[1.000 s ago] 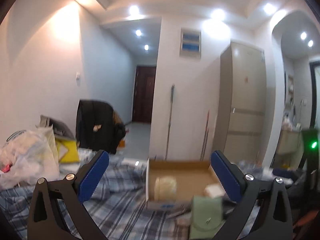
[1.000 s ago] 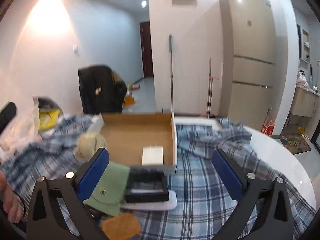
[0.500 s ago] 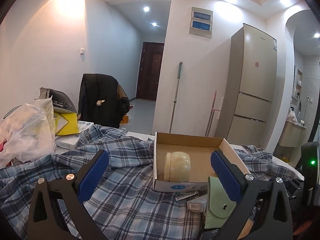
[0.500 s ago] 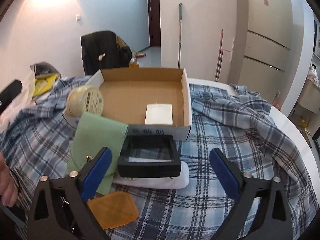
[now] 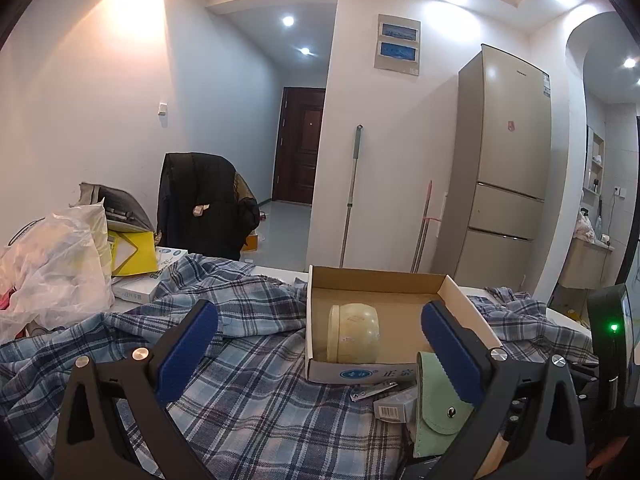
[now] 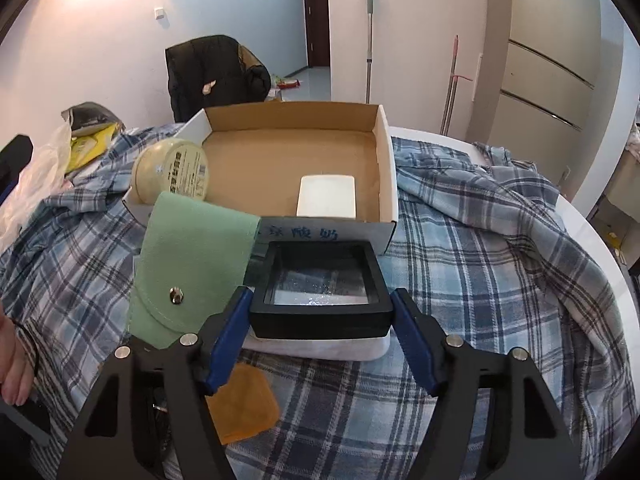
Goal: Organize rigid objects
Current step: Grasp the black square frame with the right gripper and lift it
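An open cardboard box [image 6: 384, 160] sits on a plaid cloth; it holds a white block [image 6: 326, 196] and a pale round jar [image 6: 172, 172] on its side. The box [image 5: 456, 296] and jar [image 5: 354, 338] also show in the left wrist view. A black square case [image 6: 320, 300] lies on a white slab [image 6: 316, 348] in front of the box. My right gripper [image 6: 320, 316] has its blue pads on both sides of the case's near edge, touching or nearly so. A green pouch [image 6: 188, 264] leans beside it. My left gripper [image 5: 316, 348] is open and empty, left of the box.
An orange pad [image 6: 240, 404] lies on the cloth near the right gripper. A nail clipper [image 5: 372, 390] and a small carton [image 5: 394, 406] lie in front of the box. Plastic bags [image 5: 52, 268], books and a chair with a black jacket [image 5: 200, 208] stand at the far left.
My right gripper has moved forward and down and narrowed around the black case. My left gripper has steadied with little further movement, staying open.
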### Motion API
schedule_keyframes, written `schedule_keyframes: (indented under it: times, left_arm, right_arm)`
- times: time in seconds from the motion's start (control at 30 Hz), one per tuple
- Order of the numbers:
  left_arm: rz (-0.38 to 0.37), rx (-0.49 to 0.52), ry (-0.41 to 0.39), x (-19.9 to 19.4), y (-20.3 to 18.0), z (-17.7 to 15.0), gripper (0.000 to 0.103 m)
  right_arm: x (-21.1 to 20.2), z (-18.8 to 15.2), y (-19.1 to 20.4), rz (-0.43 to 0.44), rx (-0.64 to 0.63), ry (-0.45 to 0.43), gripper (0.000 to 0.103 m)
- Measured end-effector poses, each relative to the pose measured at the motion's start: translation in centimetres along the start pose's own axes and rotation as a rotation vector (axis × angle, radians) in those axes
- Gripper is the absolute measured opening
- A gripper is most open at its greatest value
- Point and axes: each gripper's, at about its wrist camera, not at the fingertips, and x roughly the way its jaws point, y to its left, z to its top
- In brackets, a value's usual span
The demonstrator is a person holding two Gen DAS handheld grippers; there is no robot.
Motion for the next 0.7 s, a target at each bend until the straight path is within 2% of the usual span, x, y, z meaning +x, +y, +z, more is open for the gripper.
schedule_keyframes:
  times: [0.2, 0.43, 0.7]
  left_arm:
    - [-0.001, -0.002, -0.002, -0.1, 0.1, 0.1, 0.103]
    - [-0.001, 0.009, -0.018, -0.4, -0.1, 0.1, 0.103]
    - [-0.003, 0.008, -0.01, -0.5, 0.0, 0.2, 0.103]
  right_arm:
    - [-1.3, -1.3, -0.7, -0.017, -0.016, 0.01, 0.069]
    - [-0.6, -1.3, -1.3, 0.003, 0.02, 0.044, 0.069]
    - [0.4, 0.0, -0.7, -0.01, 0.004, 0.053, 0.077]
